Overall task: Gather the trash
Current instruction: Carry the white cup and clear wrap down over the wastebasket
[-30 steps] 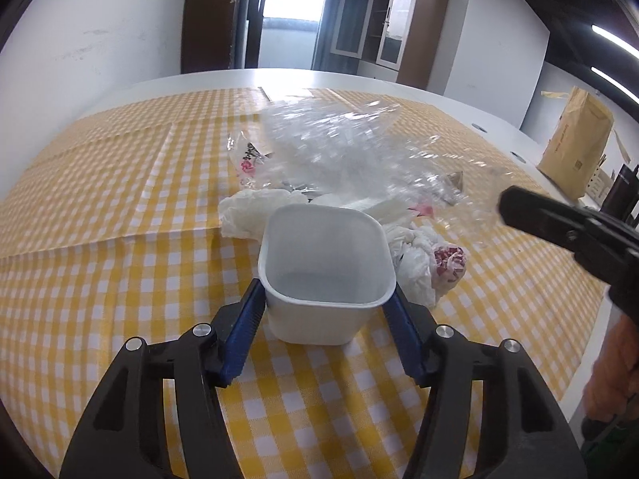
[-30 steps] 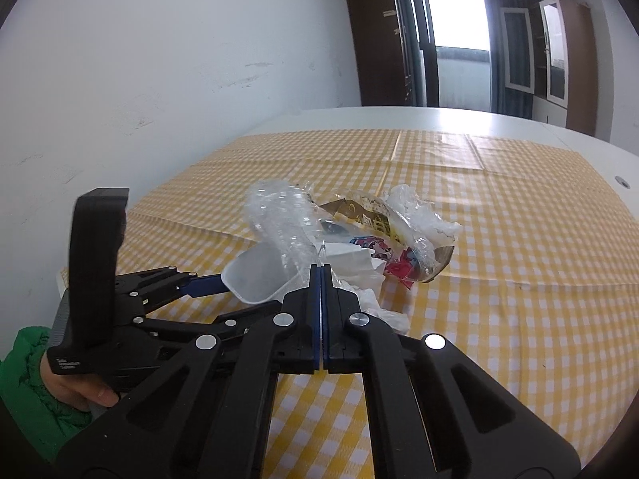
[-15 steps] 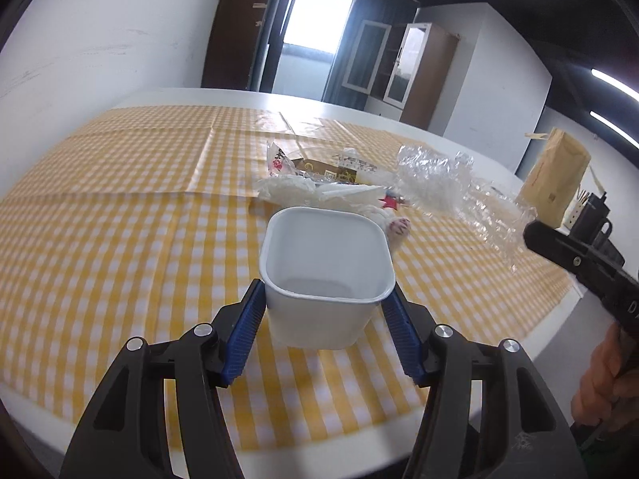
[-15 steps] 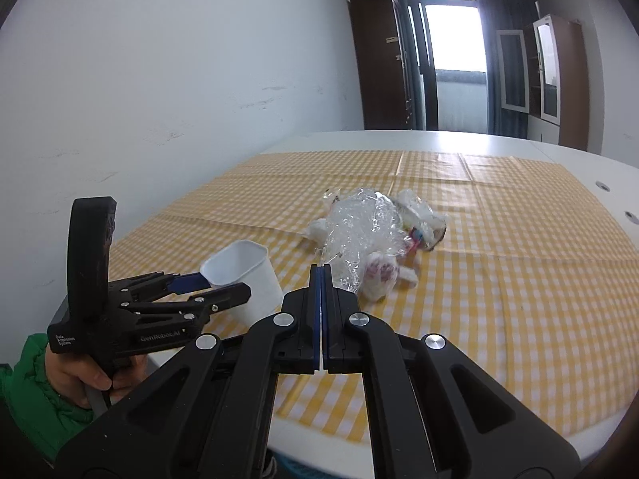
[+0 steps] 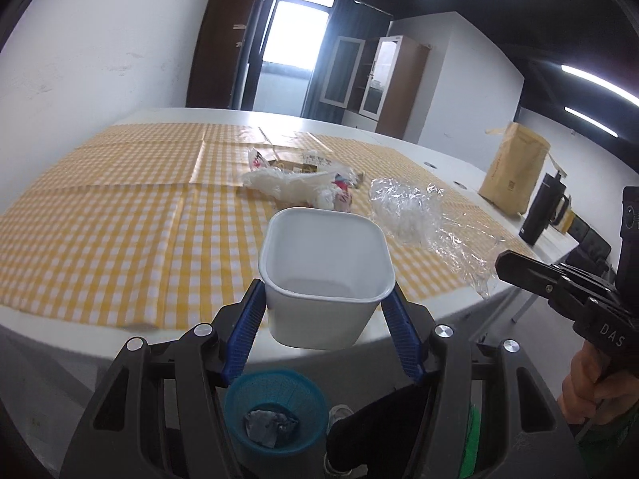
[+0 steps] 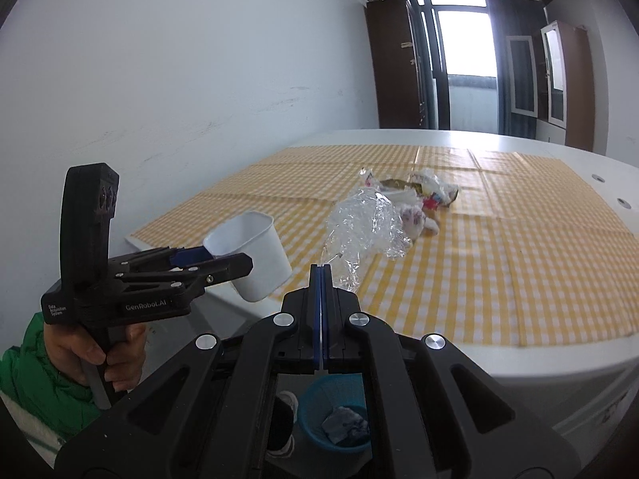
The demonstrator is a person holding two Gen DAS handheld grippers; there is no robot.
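Carrying a white tub [image 5: 325, 275] clamped between the left gripper [image 5: 325, 319] jaws, with clear plastic wrap [image 6: 361, 235] pinched in the shut right gripper [image 6: 320, 275], both past the table [image 6: 559, 363] edge (above the blue bin [image 5: 275, 411], apparently). Next: lower, then release over it.

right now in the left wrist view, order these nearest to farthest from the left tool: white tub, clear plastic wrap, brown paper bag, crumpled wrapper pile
1. white tub, gripped in the left tool, off the table edge.
2. clear plastic wrap, ahead to the right, its tail pinched by the right tool.
3. crumpled wrapper pile, mid-table, straight ahead; close to the wrap's bulk in depth.
4. brown paper bag, far right on the table.
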